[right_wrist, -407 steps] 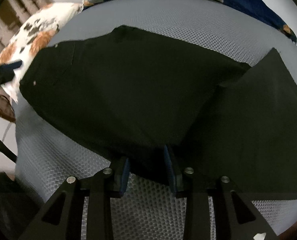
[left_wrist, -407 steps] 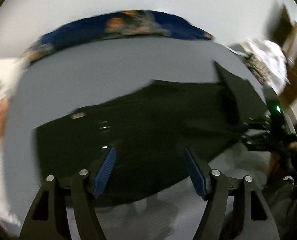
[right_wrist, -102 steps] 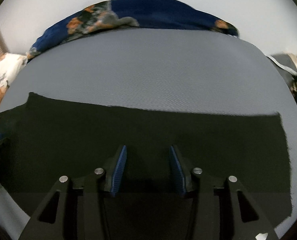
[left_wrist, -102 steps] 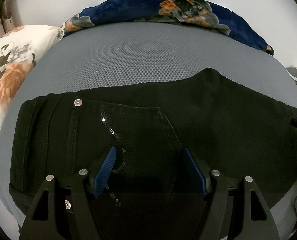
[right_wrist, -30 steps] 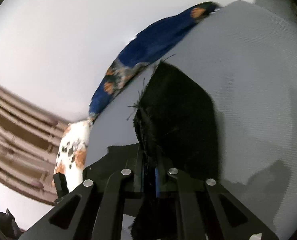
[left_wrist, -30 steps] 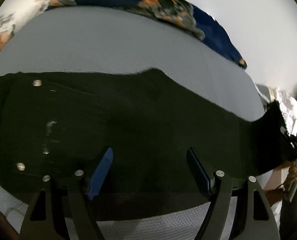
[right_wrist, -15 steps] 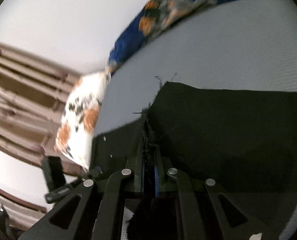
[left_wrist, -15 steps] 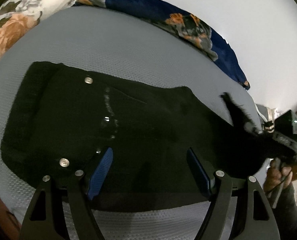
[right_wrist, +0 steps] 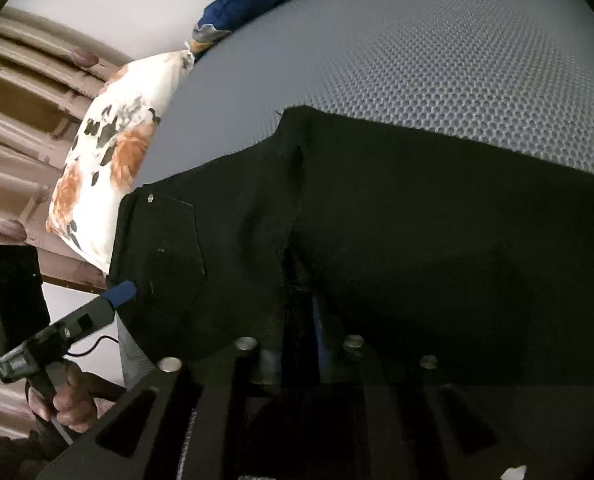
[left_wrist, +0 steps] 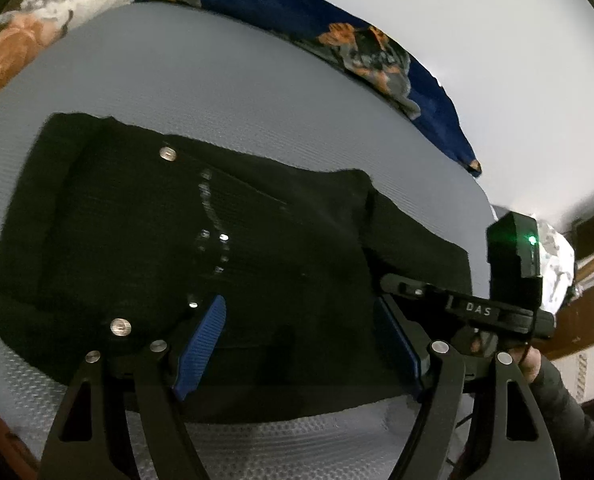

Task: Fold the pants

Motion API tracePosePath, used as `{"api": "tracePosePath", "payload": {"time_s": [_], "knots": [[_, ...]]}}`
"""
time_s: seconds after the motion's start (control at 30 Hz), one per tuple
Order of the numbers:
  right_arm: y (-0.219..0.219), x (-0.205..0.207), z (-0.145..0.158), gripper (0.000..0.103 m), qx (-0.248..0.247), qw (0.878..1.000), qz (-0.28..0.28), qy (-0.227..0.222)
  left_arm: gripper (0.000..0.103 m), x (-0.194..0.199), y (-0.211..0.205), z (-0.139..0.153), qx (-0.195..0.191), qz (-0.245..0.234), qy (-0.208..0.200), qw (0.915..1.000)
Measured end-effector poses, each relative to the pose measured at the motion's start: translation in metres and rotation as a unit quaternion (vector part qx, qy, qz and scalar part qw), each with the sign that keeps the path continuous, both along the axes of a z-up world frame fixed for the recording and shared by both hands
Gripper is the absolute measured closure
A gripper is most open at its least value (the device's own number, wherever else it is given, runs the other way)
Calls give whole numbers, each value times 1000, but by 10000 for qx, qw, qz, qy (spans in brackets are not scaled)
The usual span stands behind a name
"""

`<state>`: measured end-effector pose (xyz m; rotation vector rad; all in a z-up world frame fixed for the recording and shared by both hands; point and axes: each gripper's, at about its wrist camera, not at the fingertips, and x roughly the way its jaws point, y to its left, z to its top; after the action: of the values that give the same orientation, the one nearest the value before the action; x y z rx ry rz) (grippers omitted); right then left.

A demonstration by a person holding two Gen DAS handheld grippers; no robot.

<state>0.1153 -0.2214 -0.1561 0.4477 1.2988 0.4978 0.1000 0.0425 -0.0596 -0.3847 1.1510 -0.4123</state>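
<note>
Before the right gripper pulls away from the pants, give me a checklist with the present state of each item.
1. Leg end laid over the upper part of the black pants: ok, the folded layer lies across them in both views.
2. Right gripper letting go: not ok yet, its jaws are opening and cloth is between them.
3. Left gripper free of cloth: ok, jaws wide with nothing clamped.
4. Folded edges lined up: cannot tell, black on black hides the edges.
5. Pants fully on the grey mattress: ok, grey mesh shows around them.
6. Floral pillow clear of the fold: ok, it lies beside the waistband.
</note>
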Motion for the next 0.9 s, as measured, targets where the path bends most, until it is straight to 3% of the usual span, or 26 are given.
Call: {"api": "tracePosePath", "payload": {"time_s": [0.1,0.27,0.47,0.73,0.9], "knots": [[-6,-4,8,70,78,10000,-50,9,26,0,-9,-3,-130,-178,100,9997],[-39,-22,34,64,89,9979,-523,-359,26,-2,-23,-8,-356,-476,324,9977],[-89,-53,49,59,-147,9903,-1266,-554,27,7,-43,-35,-1148,-841,1198,9826],[-130,-75,46,58,19,9806,-1895,-499,31,19,-71,-55,-1172,-990,1560,9758],[-138,-80,45,58,84,9792,-1962,-512,31,25,-93,-57,-1254,-1150,1591,9725]]}}
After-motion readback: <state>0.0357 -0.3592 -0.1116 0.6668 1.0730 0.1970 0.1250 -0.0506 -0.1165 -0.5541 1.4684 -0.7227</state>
